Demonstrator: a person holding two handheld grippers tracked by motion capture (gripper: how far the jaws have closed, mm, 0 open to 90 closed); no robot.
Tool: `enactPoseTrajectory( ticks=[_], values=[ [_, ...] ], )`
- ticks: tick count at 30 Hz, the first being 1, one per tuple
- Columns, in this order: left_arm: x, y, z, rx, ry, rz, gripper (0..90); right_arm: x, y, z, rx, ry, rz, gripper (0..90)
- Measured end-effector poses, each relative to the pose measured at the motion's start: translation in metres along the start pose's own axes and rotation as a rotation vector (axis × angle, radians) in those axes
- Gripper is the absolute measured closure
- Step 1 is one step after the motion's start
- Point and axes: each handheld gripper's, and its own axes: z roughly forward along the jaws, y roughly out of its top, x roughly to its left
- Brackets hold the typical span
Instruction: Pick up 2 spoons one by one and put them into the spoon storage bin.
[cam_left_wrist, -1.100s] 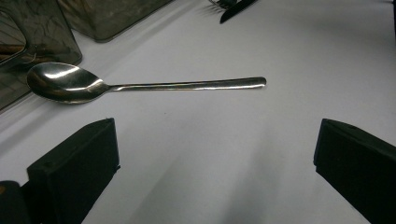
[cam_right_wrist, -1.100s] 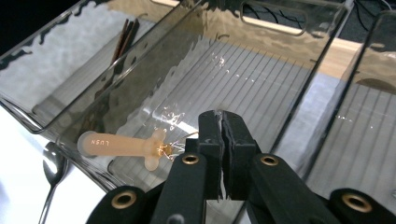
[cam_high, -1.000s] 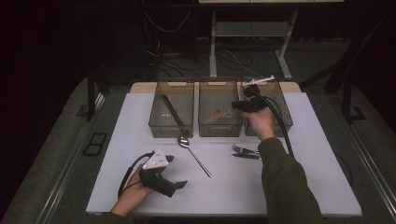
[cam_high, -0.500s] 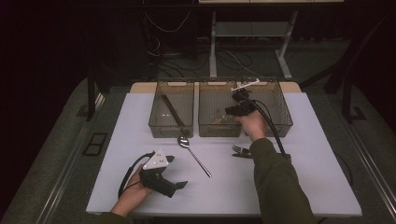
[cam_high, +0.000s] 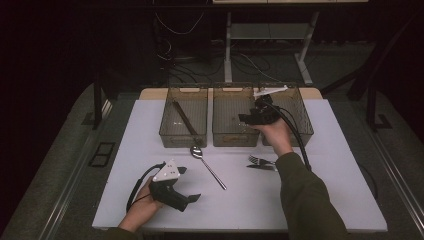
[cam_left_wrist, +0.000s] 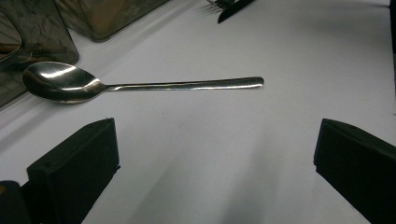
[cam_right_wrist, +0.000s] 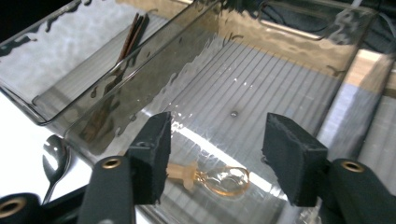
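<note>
Moved: our right gripper (cam_high: 248, 118), leftward over the middle clear plastic bin (cam_right_wrist: 299, 51), jaws just opened, small amber spoon (cam_right_wrist: 215, 178) released beneath; left gripper (cam_high: 192, 198) jaws gape empty; risk: re-closing snags it.

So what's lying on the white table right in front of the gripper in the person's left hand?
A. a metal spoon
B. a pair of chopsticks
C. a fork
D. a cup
A: the left gripper view looks past its open jaws straight at a metal spoon lying flat on the white table, bowl toward the clear bins.
</note>
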Motion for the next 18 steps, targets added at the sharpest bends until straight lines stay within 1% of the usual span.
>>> enactPoseTrajectory(
  ticks=[1, 3, 5, 6, 8, 10, 12, 14, 16, 18],
  values=[
    [0.000, 0.000, 0.000, 0.000, -0.002, -0.008, 0.0, 0.000, -0.001, -0.005, -0.005, 0.004, 0.006, 38.9],
    [0.000, 0.000, 0.000, -0.006, -0.002, -0.012, 0.0, -0.002, -0.004, -0.014, -0.023, 0.015, 0.010, 35.7],
    [0.000, 0.000, 0.000, -0.011, -0.004, -0.014, 0.0, -0.004, -0.008, -0.024, -0.055, 0.039, 0.019, 32.5],
    [0.000, 0.000, 0.000, -0.009, -0.003, -0.015, 0.0, -0.005, -0.009, -0.027, -0.061, 0.046, 0.020, 31.1],
    [0.000, 0.000, 0.000, -0.002, -0.001, -0.021, 0.0, -0.005, -0.014, -0.036, -0.079, 0.059, 0.008, 28.3],
    [0.000, 0.000, 0.000, -0.002, 0.000, -0.025, 0.0, -0.005, -0.019, -0.044, -0.079, 0.061, -0.011, 25.8],
    [0.000, 0.000, 0.001, -0.002, 0.004, -0.027, 0.0, -0.004, -0.025, -0.051, -0.081, 0.068, -0.032, 21.4],
    [0.000, -0.001, 0.001, 0.003, 0.009, -0.025, 0.0, -0.003, -0.033, -0.058, -0.081, 0.077, -0.039, 19.6],
    [-0.001, -0.002, 0.002, 0.019, 0.013, -0.018, 0.0, -0.003, -0.041, -0.064, -0.081, 0.087, -0.047, 19.4],
    [-0.002, -0.002, 0.004, 0.026, 0.011, -0.018, 0.0, -0.002, -0.051, -0.068, -0.075, 0.087, -0.055, 19.3]
  ],
)
